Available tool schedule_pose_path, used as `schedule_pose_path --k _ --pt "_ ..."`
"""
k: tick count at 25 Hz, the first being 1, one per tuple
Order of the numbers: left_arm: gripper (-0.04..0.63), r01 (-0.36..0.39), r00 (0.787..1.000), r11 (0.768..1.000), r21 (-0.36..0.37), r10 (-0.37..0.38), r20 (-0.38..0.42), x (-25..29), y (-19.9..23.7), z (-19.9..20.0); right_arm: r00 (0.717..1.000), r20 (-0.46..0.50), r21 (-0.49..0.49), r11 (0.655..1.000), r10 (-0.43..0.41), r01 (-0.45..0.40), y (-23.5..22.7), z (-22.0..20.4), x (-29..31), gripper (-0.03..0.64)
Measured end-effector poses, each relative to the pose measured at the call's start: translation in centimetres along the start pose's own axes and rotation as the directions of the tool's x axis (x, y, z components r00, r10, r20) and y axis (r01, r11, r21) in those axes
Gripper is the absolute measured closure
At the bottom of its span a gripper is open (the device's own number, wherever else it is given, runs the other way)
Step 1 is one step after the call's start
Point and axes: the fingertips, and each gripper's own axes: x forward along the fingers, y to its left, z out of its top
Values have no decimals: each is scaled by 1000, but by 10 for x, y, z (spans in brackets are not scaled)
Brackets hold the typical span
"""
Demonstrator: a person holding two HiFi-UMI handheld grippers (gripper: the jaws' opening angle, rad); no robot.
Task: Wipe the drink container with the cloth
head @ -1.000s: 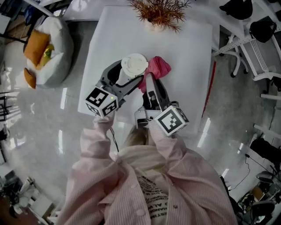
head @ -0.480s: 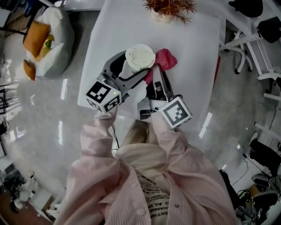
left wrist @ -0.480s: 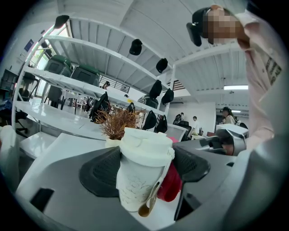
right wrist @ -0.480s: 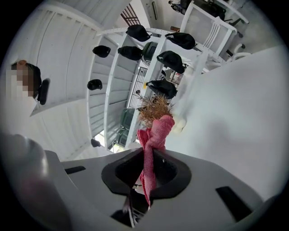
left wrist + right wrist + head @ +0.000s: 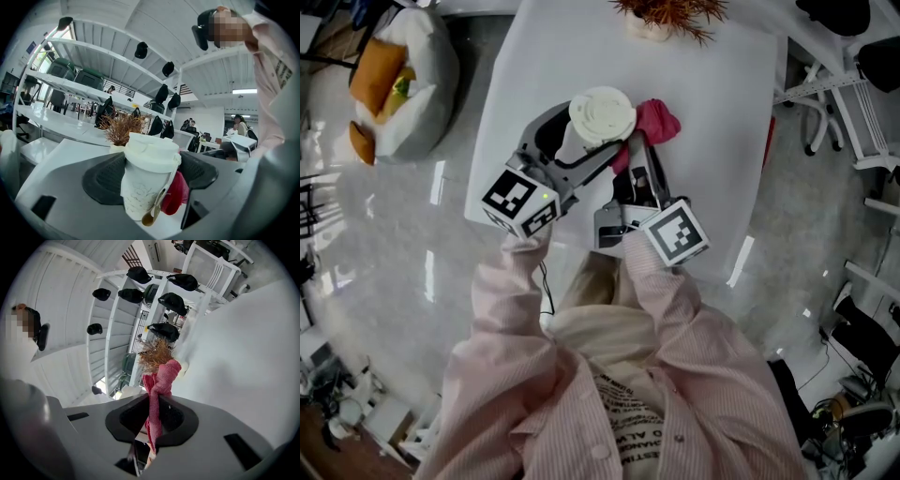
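A white lidded drink cup point(image 5: 600, 120) point(image 5: 149, 176) is held above the white table point(image 5: 712, 112), with my left gripper point(image 5: 581, 150) point(image 5: 150, 180) shut on its body from both sides. A small brown tag hangs from the cup's lid strap. The pink cloth point(image 5: 654, 124) point(image 5: 159, 390) is pinched in my right gripper point(image 5: 639, 155) point(image 5: 154, 420), which is shut on it. The cloth bunches right beside the cup's right side, touching or nearly touching it; in the left gripper view the pink cloth point(image 5: 176, 194) shows just behind the cup.
A dried-plant pot point(image 5: 661, 17) stands at the table's far edge. A white beanbag with orange cushions point(image 5: 394, 84) lies on the floor to the left. White chairs point(image 5: 853, 103) stand to the right. The person's pink striped sleeves fill the near view.
Cup and cloth have shifted slightly up and right in the head view. Both grippers keep their grips, with the cloth still against the cup's right side.
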Motion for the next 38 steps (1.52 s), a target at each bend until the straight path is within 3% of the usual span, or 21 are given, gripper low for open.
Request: schedule_pose_path --k 13,23,38 --pt "235 -6 1000 1000 -1 6 15 -1 -1 1 990 -32 2 991 -134 134 -43 -18 -3 578" --pt "235 -9 1000 1000 -1 9 25 -1 -1 2 978 -73 28 980 -194 196 -68 -31 -3 578" --pt "235 -15 1000 1000 -8 15 20 -2 -1 1 957 -149 -15 969 -247 248 -89 -38 2 580"
